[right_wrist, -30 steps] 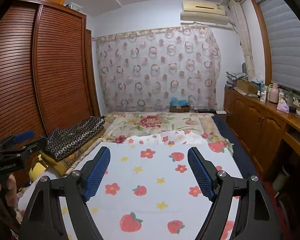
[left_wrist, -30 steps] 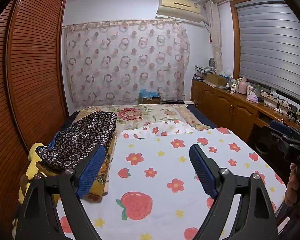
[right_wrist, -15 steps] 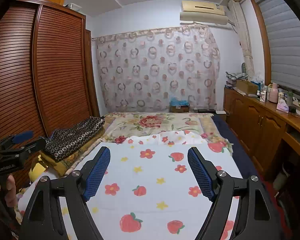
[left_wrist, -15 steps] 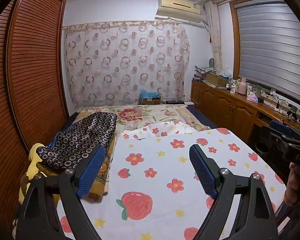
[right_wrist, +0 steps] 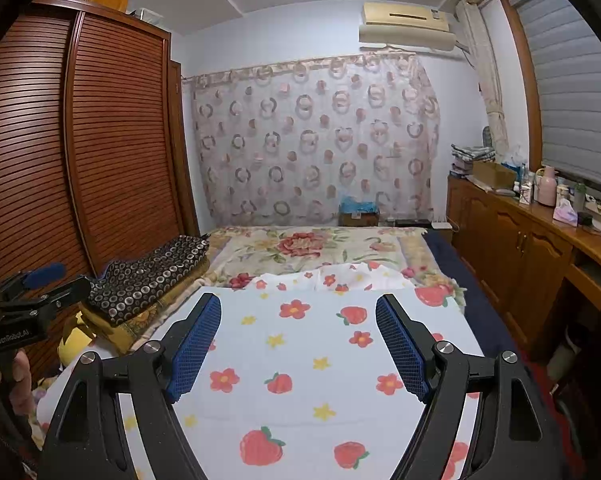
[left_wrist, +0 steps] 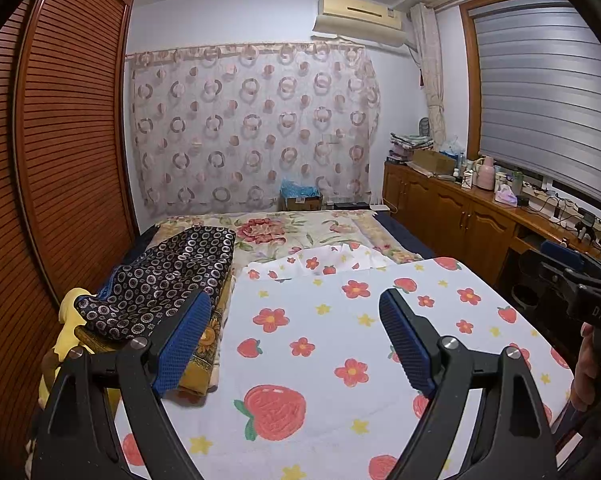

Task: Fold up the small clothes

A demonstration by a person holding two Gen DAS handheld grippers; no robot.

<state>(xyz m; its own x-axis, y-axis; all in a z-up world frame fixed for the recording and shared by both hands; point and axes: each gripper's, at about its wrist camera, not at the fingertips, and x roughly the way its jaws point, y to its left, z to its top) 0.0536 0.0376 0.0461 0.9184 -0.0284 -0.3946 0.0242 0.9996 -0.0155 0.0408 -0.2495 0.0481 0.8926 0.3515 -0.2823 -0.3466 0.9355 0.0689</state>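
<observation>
both tools hover above the bed with nothing between their blue-padded fingers: the left tool gapes wide, and the right tool gapes wide too. under them a white cloth printed with red flowers, strawberries and yellow stars lies spread flat on the bed, its far edge rumpled against the floral bedspread. a folded dark garment with ring patterns rests on a yellow stack at the cloth's left, beside the slatted wooden wardrobe.
</observation>
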